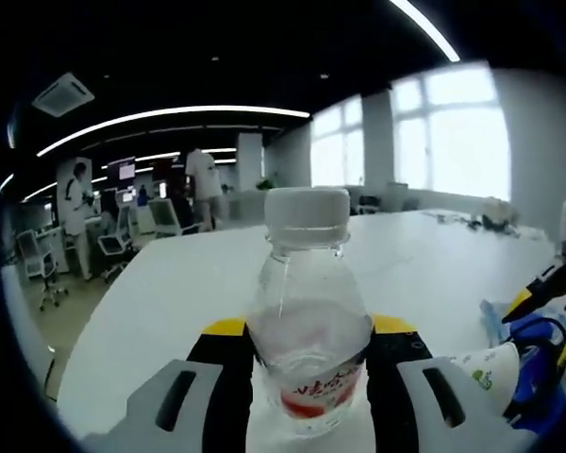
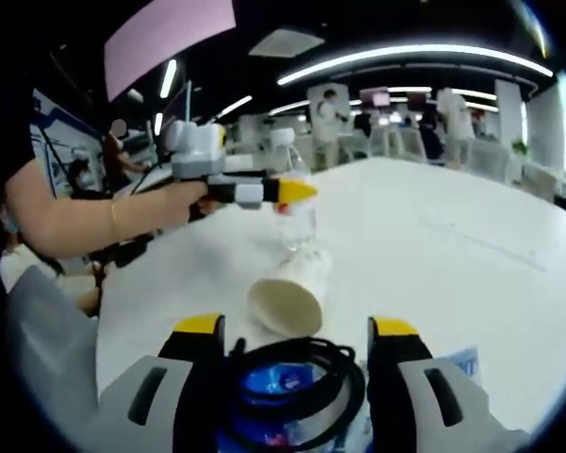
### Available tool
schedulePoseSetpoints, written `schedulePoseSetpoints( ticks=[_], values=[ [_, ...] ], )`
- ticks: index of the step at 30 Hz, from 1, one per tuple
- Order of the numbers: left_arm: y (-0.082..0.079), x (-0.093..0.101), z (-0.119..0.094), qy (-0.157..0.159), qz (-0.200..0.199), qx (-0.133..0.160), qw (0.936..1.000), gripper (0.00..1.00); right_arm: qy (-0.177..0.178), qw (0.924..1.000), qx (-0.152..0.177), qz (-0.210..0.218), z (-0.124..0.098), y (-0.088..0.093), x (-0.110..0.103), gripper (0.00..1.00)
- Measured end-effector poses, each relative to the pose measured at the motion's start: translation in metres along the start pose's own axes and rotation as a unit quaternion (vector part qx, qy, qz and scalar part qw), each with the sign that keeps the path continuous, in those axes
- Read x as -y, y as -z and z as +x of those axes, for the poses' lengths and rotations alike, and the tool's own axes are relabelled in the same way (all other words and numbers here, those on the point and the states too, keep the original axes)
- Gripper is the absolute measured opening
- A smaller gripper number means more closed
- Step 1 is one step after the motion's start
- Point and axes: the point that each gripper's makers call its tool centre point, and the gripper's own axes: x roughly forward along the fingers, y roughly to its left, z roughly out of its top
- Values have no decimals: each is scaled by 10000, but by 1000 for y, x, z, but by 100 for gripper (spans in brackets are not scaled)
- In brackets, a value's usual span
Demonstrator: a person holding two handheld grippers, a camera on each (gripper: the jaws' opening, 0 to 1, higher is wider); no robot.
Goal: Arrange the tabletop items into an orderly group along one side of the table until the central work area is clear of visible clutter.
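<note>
A: What's nearest?
B: A coiled black cable sits between the right gripper's spread jaws.
A: The left gripper?
B: Clamped on an upright water bottle above the white table; a tipped paper cup lies near.

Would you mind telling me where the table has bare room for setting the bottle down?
Bare table stretches beyond the bottle and right of the cup. It is crowded near the right gripper, where cup, black cable and blue packet cluster.

Both views low, sharing the bottle close-up.
</note>
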Motion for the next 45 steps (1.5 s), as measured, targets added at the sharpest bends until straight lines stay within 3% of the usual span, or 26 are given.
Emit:
schedulePoseSetpoints(
  ticks=[1, 3, 5, 7, 12, 22, 31, 39, 45],
  values=[
    [1, 0, 0, -1, 34, -13, 10000, 44, 2, 10000, -8, -17, 1, 0, 0, 58],
    [17, -2, -2, -111, 259, -385, 9989, 45, -2, 10000, -18, -64, 1, 0, 0, 58],
    [16, 0, -3, -142, 209, -242, 9994, 51, 6, 10000, -24, -83, 1, 0, 1, 58],
    [7, 2, -5, -111, -236, 102, 9996, 59, 18, 10000, -36, -77, 1, 0, 3, 57],
    [1, -1, -17, -159, -408, 234, 9988, 65, 66, 10000, 0, -59, -1, -3, 7, 55],
    [-3, 12, -37, -99, -117, 144, 9998, 78, 118, 9998, -51, -135, -2, -8, 7, 52],
    [-12, 23, -57, -66, -122, 79, 9999, 91, 67, 9985, -189, -512, -1, -9, 6, 49],
    [-12, 43, -75, 74, -99, -68, 9999, 100, -63, 9975, -303, -639, 4, -7, 3, 41],
    [-19, 57, -89, 217, 60, -74, 9997, 99, 85, 9960, -373, -804, 2, -7, 7, 37]
  ],
)
